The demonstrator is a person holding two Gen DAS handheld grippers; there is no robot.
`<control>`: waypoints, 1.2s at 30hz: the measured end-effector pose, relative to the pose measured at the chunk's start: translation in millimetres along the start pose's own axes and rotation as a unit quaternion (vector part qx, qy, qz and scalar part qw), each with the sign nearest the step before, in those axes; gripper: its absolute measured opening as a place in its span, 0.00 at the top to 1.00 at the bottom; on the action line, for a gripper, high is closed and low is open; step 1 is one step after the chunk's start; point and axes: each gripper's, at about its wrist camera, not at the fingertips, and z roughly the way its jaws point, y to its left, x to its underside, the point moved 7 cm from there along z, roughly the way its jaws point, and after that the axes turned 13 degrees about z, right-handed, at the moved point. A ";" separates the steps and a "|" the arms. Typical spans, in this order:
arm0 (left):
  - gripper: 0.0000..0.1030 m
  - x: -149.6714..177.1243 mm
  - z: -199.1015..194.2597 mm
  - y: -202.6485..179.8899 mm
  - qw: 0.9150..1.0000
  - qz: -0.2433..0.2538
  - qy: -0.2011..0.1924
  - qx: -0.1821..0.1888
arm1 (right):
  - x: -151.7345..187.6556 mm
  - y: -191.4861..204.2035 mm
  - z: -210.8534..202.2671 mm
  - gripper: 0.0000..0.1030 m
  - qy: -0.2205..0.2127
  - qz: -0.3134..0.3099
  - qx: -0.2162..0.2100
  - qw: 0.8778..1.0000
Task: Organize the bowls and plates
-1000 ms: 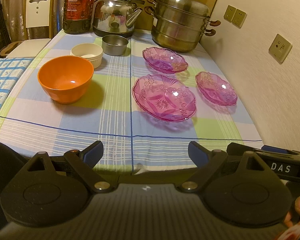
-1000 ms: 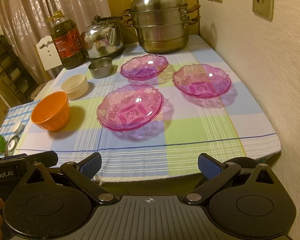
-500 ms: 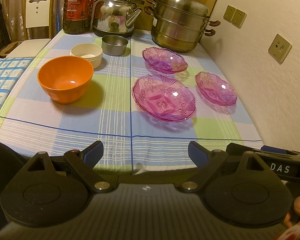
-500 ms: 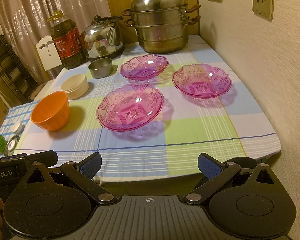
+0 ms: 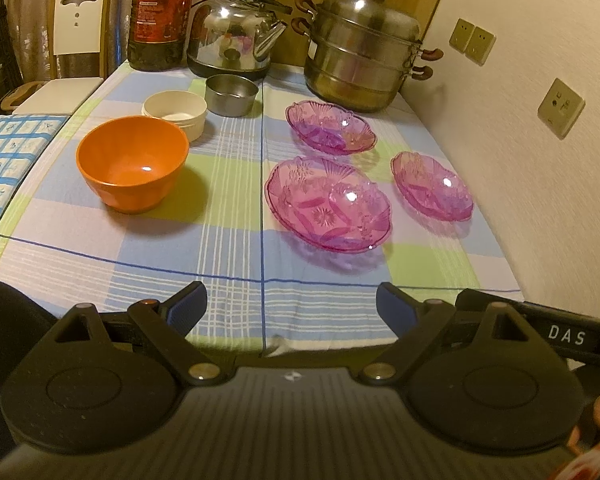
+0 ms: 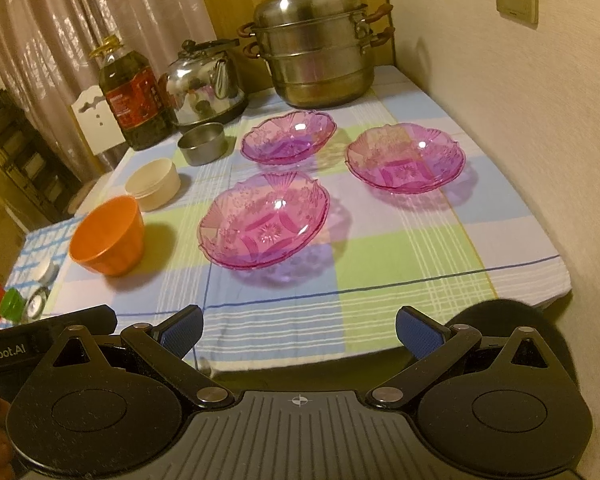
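Three pink glass plates lie on the checked tablecloth: a near one point(image 5: 328, 204) point(image 6: 264, 220), a far one point(image 5: 331, 127) point(image 6: 288, 137) and a right one point(image 5: 432, 186) point(image 6: 406, 159) by the wall. An orange bowl point(image 5: 133, 162) point(image 6: 108, 236), a cream bowl point(image 5: 175, 114) point(image 6: 153, 184) and a small steel bowl point(image 5: 231, 94) point(image 6: 202, 143) stand in a row on the left. My left gripper point(image 5: 291, 309) and right gripper point(image 6: 298, 330) are both open and empty, held at the table's front edge, short of all the dishes.
A steel steamer pot point(image 5: 360, 52) point(image 6: 314, 48), a kettle point(image 5: 236, 40) point(image 6: 204, 84) and an oil bottle point(image 5: 160, 16) point(image 6: 134, 96) line the table's back. The wall point(image 5: 540, 140) borders the right side. A white chair point(image 5: 76, 32) stands at the far left.
The left gripper's view has shifted slightly; the right gripper has edged a little closer to the table. No dish has moved and both grippers stay open.
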 end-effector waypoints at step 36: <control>0.43 -65.7 212.5 51.0 0.999 0.015 0.023 0.022 | -90.4 -35.7 201.2 0.49 0.028 0.041 -0.003 0.999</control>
